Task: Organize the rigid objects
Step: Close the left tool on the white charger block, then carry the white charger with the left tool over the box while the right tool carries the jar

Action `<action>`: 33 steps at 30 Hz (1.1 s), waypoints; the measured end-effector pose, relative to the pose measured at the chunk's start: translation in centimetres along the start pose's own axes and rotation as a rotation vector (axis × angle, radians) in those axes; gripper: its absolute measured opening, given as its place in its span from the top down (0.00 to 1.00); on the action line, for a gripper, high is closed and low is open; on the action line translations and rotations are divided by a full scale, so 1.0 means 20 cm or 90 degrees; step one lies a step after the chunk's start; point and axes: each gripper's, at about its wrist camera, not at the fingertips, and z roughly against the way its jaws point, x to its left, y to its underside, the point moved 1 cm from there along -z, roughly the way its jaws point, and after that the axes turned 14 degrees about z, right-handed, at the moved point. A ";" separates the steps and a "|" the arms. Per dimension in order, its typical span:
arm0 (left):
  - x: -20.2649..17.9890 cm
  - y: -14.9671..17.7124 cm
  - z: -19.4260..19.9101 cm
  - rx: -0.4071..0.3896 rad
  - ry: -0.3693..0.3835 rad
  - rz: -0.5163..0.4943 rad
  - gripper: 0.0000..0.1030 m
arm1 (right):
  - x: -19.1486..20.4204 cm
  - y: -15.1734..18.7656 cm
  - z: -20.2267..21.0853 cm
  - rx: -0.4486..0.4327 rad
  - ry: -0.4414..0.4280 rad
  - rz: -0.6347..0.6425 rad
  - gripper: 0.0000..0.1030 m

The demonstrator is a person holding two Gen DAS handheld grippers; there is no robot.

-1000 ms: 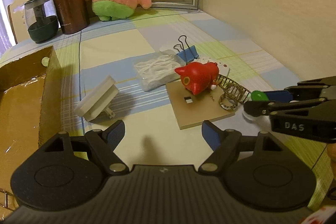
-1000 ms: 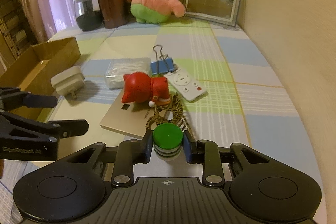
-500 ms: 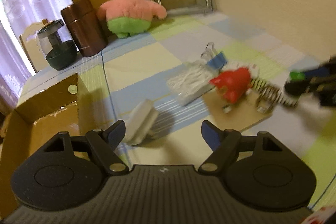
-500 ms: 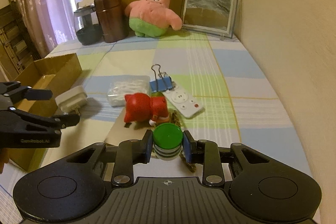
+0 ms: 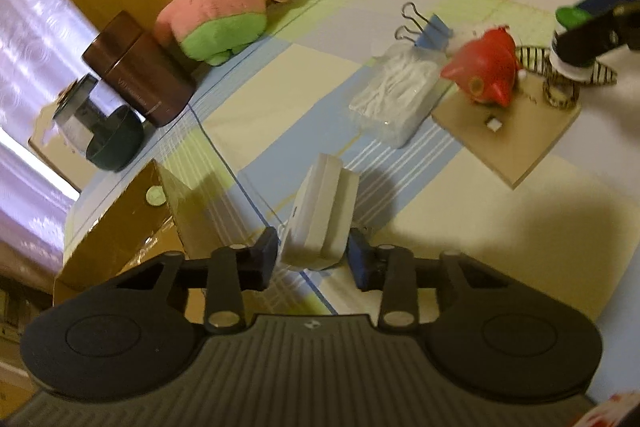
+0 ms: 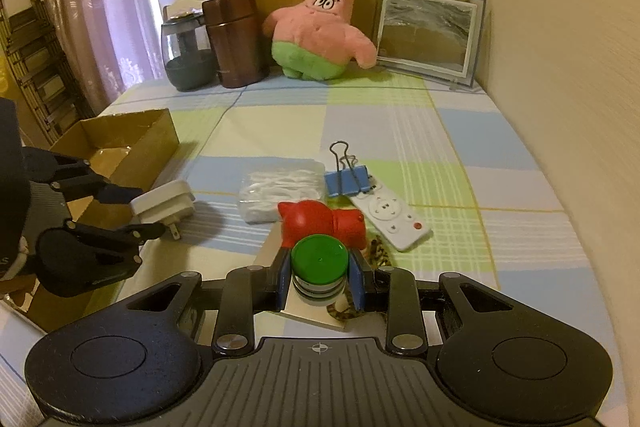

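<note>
- Left wrist view: my left hand-held gripper sits at lower centre, and its jaws have just been closing with the white plug adapter between them. Both pads now touch its sides, so I read it as grasped.
- The adapter stands just right of the cardboard box at lower left, on the checked surface.
- At right of the same view I count one clear packet of white sticks, one blue binder clip, one red toy and one tan board under the toy.
- At the upper right edge my right hand-held gripper shows, blurred, with the green-lidded jar.
- Right wrist view: my right hand-held gripper is at lower centre, clenched on the one green-lidded jar, a blue pad pressed to each side.
- Just beyond the jar lie one red toy, one white remote, one binder clip and one packet.
- At left, my left hand-held gripper flanks the adapter, beside the open box.
- Along the far edge I count one pink star plush, one brown canister, one dark glass jar and one framed picture.
</note>
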 end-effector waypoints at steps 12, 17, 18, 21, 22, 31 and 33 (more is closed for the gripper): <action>0.06 -0.03 0.08 0.001 0.056 0.083 0.78 | 0.06 -0.02 0.01 0.001 -0.006 0.011 0.74; 0.08 -0.01 0.17 0.002 0.080 0.139 0.78 | 0.10 -0.05 0.04 -0.002 -0.012 0.020 0.74; 0.08 -0.01 0.19 0.003 0.084 0.147 0.78 | 0.12 -0.06 0.05 -0.001 -0.013 0.022 0.74; 0.10 0.00 0.25 0.005 0.097 0.173 0.78 | 0.15 -0.07 0.07 0.000 -0.020 0.026 0.74; 0.10 0.01 0.28 0.005 0.099 0.177 0.78 | 0.16 -0.08 0.08 0.000 -0.022 0.027 0.74; 0.19 0.02 0.50 -0.017 0.100 0.210 0.78 | 0.30 -0.16 0.17 -0.016 -0.042 0.045 0.74; 0.23 0.03 0.55 -0.021 0.094 0.215 0.78 | 0.35 -0.18 0.19 -0.018 -0.053 0.051 0.74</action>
